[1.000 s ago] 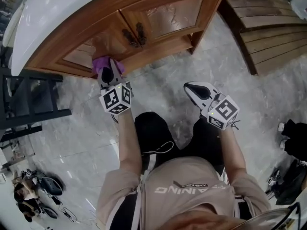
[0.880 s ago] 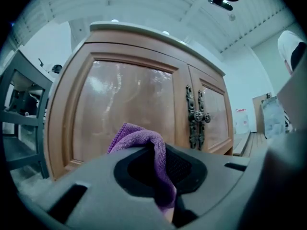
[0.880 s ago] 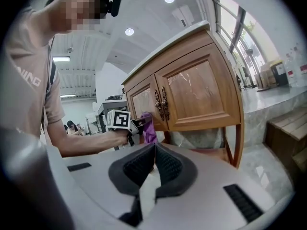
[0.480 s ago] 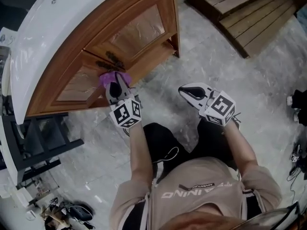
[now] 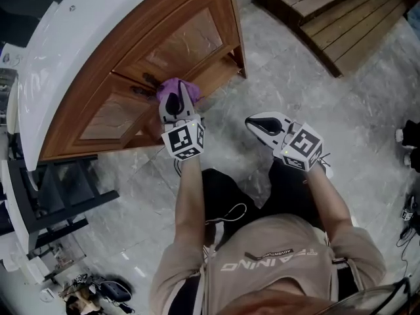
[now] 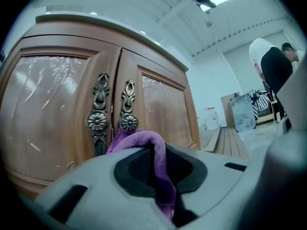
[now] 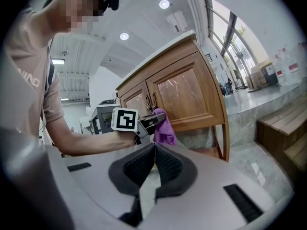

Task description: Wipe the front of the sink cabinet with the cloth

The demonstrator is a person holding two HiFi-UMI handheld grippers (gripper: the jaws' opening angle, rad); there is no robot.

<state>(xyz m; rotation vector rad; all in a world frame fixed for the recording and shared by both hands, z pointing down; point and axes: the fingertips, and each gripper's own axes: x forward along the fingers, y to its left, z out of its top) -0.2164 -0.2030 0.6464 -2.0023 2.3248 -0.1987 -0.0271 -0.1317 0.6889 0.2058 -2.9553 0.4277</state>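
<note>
**Purple cloth [image 5: 176,85] at the wooden sink cabinet [image 5: 187,41]**

The left hand-held gripper [image 5: 174,104] pinches the purple cloth tight between its two jaws. The cloth sticks out past the tips in a soft bunch. In the left gripper view the cloth [image 6: 140,140] sits just under the two round metal handles [image 6: 113,121], where the two brown doors meet. It looks to be right up against the wood there.

In the head view, the cabinet fills the upper left of the frame, with a white top [image 5: 72,44] curving over it. The cloth is near the middle of the frame, low on the cabinet front.

The right hand-held gripper [image 5: 264,125] is well apart from the cabinet, right of the middle, over the grey stone floor [image 5: 295,77]. Its jaws are pressed together and hold nothing. From the right gripper view [image 7: 154,161] the purple cloth [image 7: 164,128] shows in front of the doors.

Brown wooden steps [image 5: 328,12] lie in the upper right corner of the head view.
</note>
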